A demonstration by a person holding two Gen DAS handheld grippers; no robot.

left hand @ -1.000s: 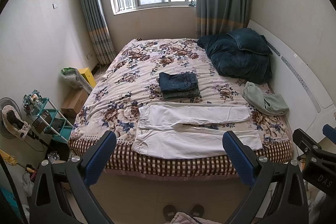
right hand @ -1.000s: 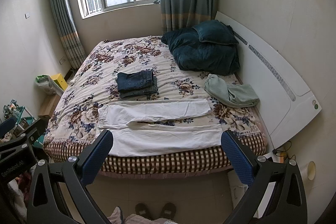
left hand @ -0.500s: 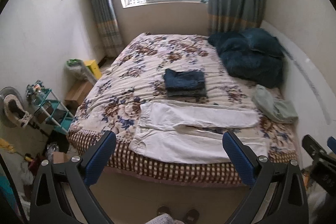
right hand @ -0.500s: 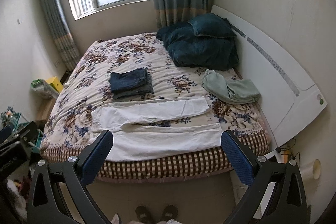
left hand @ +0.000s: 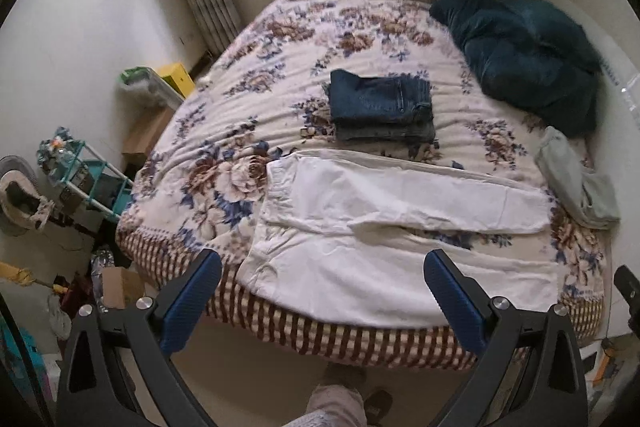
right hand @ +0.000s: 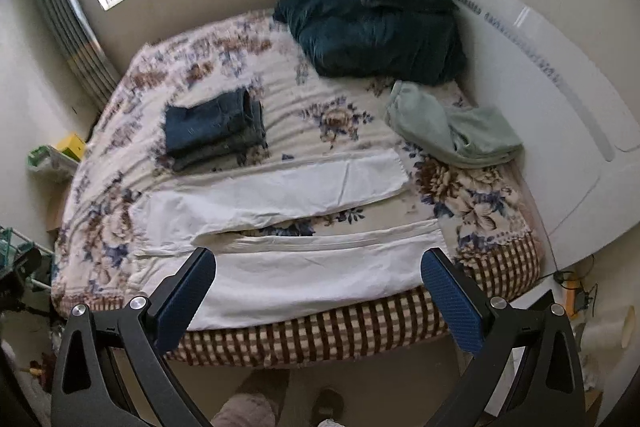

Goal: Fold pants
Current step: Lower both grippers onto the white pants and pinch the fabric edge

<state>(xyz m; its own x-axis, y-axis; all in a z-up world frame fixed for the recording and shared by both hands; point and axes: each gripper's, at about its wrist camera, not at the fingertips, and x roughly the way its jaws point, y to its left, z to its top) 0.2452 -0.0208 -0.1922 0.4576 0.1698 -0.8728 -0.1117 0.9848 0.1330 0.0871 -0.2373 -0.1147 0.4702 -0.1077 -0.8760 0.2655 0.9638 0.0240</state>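
Note:
White pants lie spread flat across the near edge of the floral bed, waistband to the left, legs running right. They also show in the right wrist view. My left gripper is open and empty, held above the near edge of the bed over the pants' waist end. My right gripper is open and empty, above the near leg of the pants.
A folded stack of blue jeans sits mid-bed behind the pants. A crumpled green garment lies at the right, a dark teal duvet by the headboard. A teal rack and boxes stand on the floor left.
Both grippers have moved forward and tilted down toward the bed, so the white pants loom larger. Both stay open and empty.

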